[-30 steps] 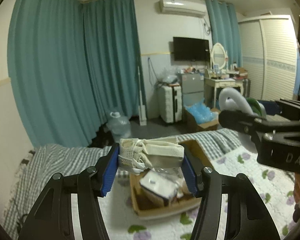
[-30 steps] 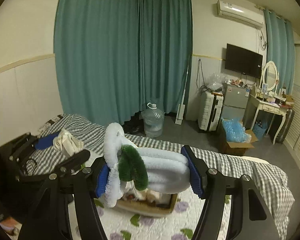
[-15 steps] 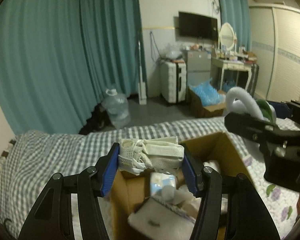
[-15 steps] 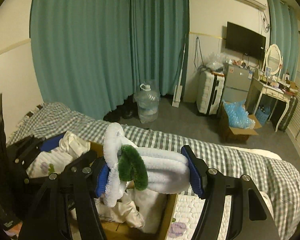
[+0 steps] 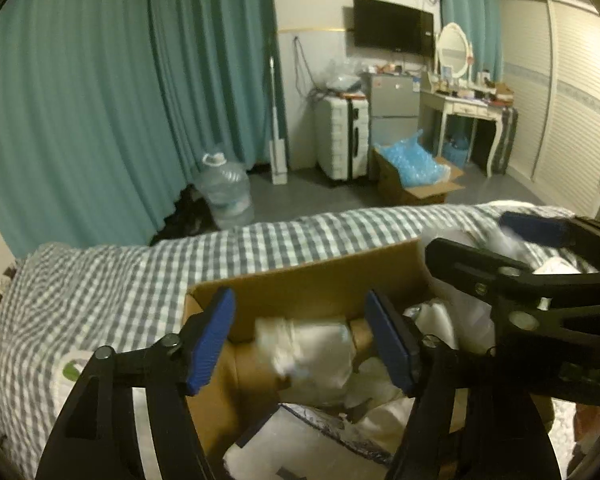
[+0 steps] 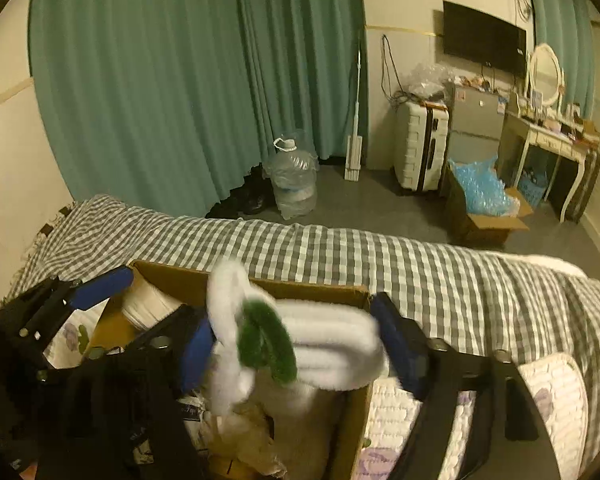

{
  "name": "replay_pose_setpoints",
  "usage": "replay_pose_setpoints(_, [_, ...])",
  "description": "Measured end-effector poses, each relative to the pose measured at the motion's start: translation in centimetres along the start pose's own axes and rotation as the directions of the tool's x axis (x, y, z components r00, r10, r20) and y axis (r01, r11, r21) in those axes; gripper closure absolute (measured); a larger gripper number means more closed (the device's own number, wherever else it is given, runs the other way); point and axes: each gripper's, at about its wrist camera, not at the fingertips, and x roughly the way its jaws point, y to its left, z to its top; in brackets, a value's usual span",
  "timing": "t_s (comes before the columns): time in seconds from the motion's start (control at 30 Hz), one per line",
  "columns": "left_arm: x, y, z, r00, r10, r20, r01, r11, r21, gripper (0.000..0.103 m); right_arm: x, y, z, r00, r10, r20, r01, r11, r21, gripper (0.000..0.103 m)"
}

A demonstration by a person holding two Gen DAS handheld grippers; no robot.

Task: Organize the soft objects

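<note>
A cardboard box (image 5: 300, 284) sits on the bed, holding several white soft items. My left gripper (image 5: 304, 340) is open and empty over the box's left part; a cream folded bundle (image 5: 312, 348) lies blurred in the box just below its blue pads. My right gripper (image 6: 296, 344) is shut on a white fluffy item with green loops (image 6: 324, 340) and holds it over the box's far right corner (image 6: 356, 292). The right gripper also shows in the left wrist view (image 5: 540, 272), and the left gripper shows in the right wrist view (image 6: 72, 300).
The bed has a grey checked cover (image 6: 380, 252) and a floral quilt (image 6: 552, 396). Beyond the bed are teal curtains (image 5: 120, 100), a water jug (image 5: 224, 192), a white suitcase (image 5: 342, 140), a box of blue plastic (image 5: 416, 176) and a dressing table (image 5: 468, 108).
My left gripper has opened and the cream bundle has dropped into the box. Both grippers have moved down and closer to the box. My right gripper still holds the fluffy item.
</note>
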Motion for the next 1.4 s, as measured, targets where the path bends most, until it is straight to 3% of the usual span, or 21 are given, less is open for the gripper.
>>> replay_pose_setpoints(0.07, [-0.6, -0.2, -0.1, 1.0, -0.03, 0.006, 0.03, 1.0, 0.007, 0.034, -1.0, -0.2, 0.1, 1.0, -0.005, 0.009, 0.005, 1.0, 0.012, 0.016])
replay_pose_setpoints(0.23, [-3.1, -0.4, 1.3, 0.999, -0.004, 0.032, 0.004, 1.0, -0.004, 0.034, -5.7, 0.2, 1.3, 0.998, -0.046, 0.042, 0.047, 0.998, -0.03, 0.012])
replay_pose_setpoints(0.37, [-9.4, -0.1, 3.4, 0.99, 0.015, 0.14, -0.015, 1.0, 0.001, 0.034, -11.2, 0.9, 2.6, 0.996, -0.056, 0.074, 0.059, 0.997, -0.043, 0.008])
replay_pose_setpoints(0.5, [-16.4, 0.5, 5.3, 0.972, 0.022, 0.232, -0.019, 1.0, -0.016, 0.034, -19.2, 1.9, 4.0, 0.984, -0.081, 0.158, 0.09, 0.995, -0.051, 0.007])
replay_pose_setpoints(0.57, [-21.1, 0.5, 6.0, 0.949, 0.049, 0.31, -0.045, 0.999, -0.018, 0.032, -22.7, 2.3, 4.5, 0.978, -0.078, 0.194, 0.089, 0.995, -0.047, 0.004])
replay_pose_setpoints(0.6, [-22.8, 0.6, 6.1, 0.939, 0.057, 0.34, -0.055, 0.998, -0.015, 0.021, -25.3, 2.9, 4.7, 0.973, -0.075, 0.219, 0.089, 0.995, -0.055, 0.002])
replay_pose_setpoints(0.73, [-31.7, 0.9, 5.9, 0.864, 0.086, 0.495, -0.086, 0.996, -0.022, 0.016, -32.4, 5.0, 4.8, 0.954, -0.091, 0.287, 0.119, 0.989, -0.082, 0.001])
replay_pose_setpoints(0.87, [-36.9, 1.4, 5.0, 0.83, 0.079, 0.553, -0.065, 0.997, -0.045, 0.015, -39.1, 6.6, 3.9, 0.928, -0.081, 0.363, 0.113, 0.991, -0.07, 0.0])
replay_pose_setpoints(1.03, [-40.2, 2.5, 3.0, 0.803, 0.089, 0.59, -0.059, 0.996, -0.069, 0.015, -44.3, 8.2, 1.1, 0.888, -0.095, 0.45, 0.132, 0.99, -0.053, 0.0])
replay_pose_setpoints(1.2, [-40.8, 4.2, -0.1, 0.771, 0.135, 0.623, -0.066, 0.989, -0.132, 0.015, -45.9, 8.7, -1.9, 0.864, -0.066, 0.5, 0.108, 0.993, -0.055, 0.0])
replay_pose_setpoints(1.3, [-39.5, 4.7, -1.9, 0.771, 0.154, 0.618, -0.071, 0.985, -0.157, 0.015, -44.9, 9.4, -4.5, 0.849, -0.078, 0.523, 0.131, 0.989, -0.064, 0.0])
replay_pose_setpoints(1.4, [-36.8, 5.2, -3.7, 0.79, 0.158, 0.592, -0.07, 0.983, -0.168, 0.015, -41.8, 9.5, -6.5, 0.85, -0.071, 0.523, 0.126, 0.99, -0.069, 0.0])
